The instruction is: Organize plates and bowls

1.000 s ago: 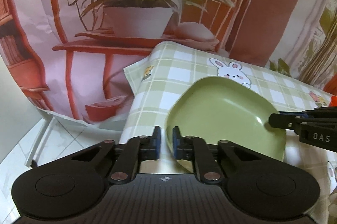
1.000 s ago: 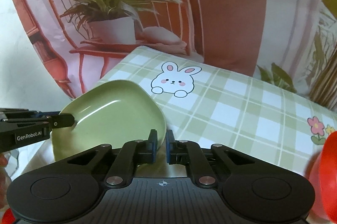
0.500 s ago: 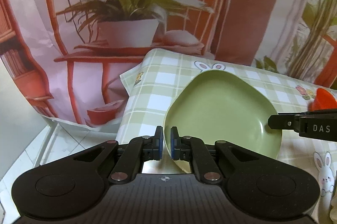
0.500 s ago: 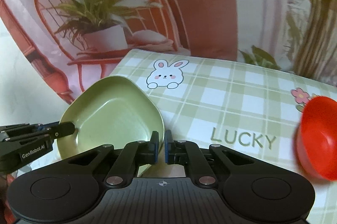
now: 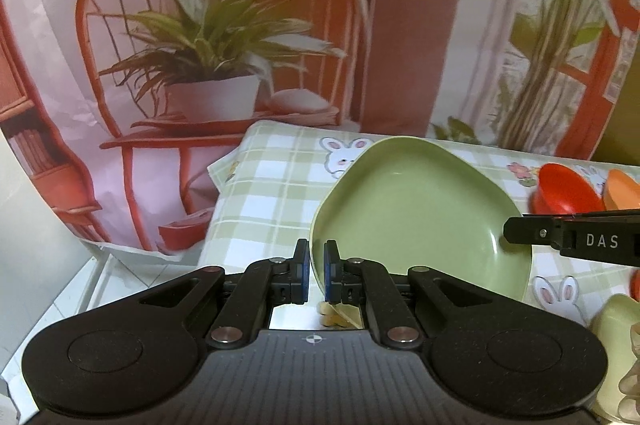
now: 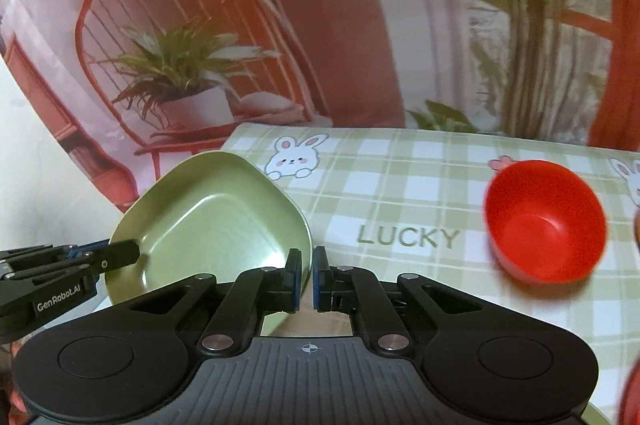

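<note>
Backdrop: printed curtain showing a chair and potted plant; the table carries a green checked cloth (image 6: 400,193) with rabbit prints. The green plate (image 5: 416,217) is held above the cloth's left end, the left gripper (image 5: 316,273) clenched on its near-left rim, the right gripper (image 6: 306,275) clenched on the opposite edge. Red bowl (image 6: 546,221) stands at three o'clock from the plate, apart.
</note>
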